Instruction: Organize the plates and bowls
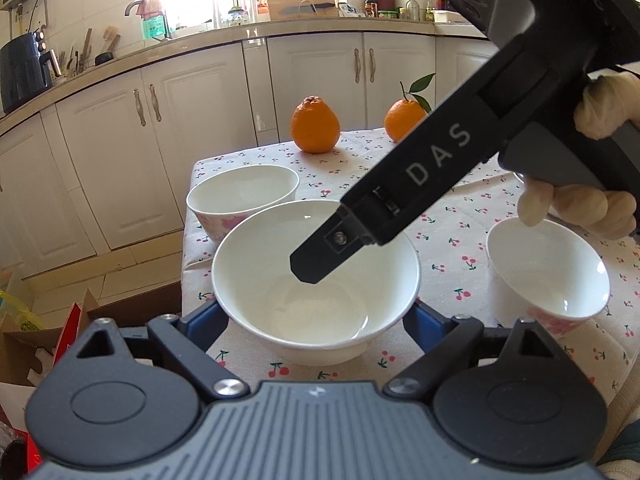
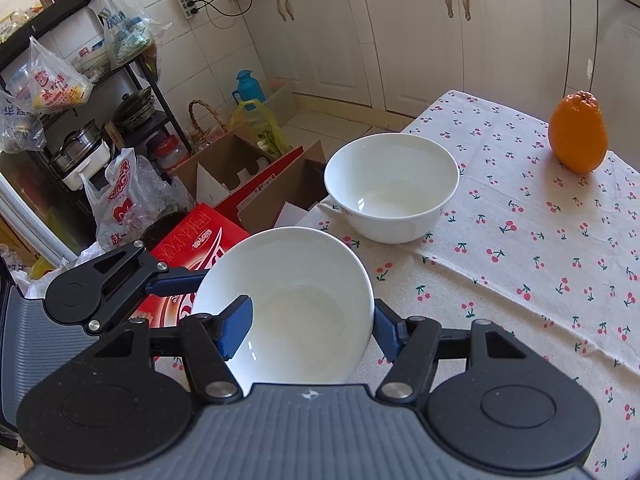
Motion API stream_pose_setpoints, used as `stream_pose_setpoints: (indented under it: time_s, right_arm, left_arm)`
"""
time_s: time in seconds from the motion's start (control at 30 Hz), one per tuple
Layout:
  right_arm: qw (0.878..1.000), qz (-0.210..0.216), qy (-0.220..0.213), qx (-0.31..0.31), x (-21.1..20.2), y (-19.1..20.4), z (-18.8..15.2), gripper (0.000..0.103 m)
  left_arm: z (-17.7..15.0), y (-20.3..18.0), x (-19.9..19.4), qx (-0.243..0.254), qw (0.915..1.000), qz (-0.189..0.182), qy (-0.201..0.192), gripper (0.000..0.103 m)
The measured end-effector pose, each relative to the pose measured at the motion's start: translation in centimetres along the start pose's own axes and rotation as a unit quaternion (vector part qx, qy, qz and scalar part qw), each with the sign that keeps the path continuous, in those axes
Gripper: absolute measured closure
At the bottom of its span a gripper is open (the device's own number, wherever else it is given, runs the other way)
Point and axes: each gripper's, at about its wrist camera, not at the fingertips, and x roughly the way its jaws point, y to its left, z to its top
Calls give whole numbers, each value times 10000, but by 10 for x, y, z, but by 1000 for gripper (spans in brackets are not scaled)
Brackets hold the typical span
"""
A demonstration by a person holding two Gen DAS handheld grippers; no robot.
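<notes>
White kitchen cabinets stand behind your cherry-print tablecloth [image 1: 452, 208]. Your left gripper [image 1: 316, 316] straddles the plain bowl [image 1: 316, 280] near the table's corner, its fingers beside the walls; whether they press, I cannot tell. Your right gripper [image 2: 308, 330] is clamped on that bowl's rim, one finger [image 2: 236, 330] inside. A jerk could tip it off the close left edge. The second bowl [image 1: 244, 196] sits just behind; open cloth lies rightward.

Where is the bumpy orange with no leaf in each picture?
Left wrist view: the orange is at the top middle, at the far end of the table.
Right wrist view: the orange is far right, in the upper part.
Shared landmark: the cherry tablecloth lies under it in both.
</notes>
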Motion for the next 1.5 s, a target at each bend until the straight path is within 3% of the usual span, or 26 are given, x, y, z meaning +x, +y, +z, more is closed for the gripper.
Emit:
stream_pose_setpoints:
  time_s: [0.7,1.13,1.5]
  right_arm:
    - [9993,-19,-368,26,-75,1,-38,33]
    - [9972,-396,-585,257,-122,-19,-72,33]
    - [9957,-595,-551,455,-132,-35,-93,33]
  left_arm:
    - [22,-53,-46,268,9993,-201,-141,10]
    - [35,-95,-39,455,9967,-629,-248,10]
    - [33,-119,-27,377,9951,-899,-167,10]
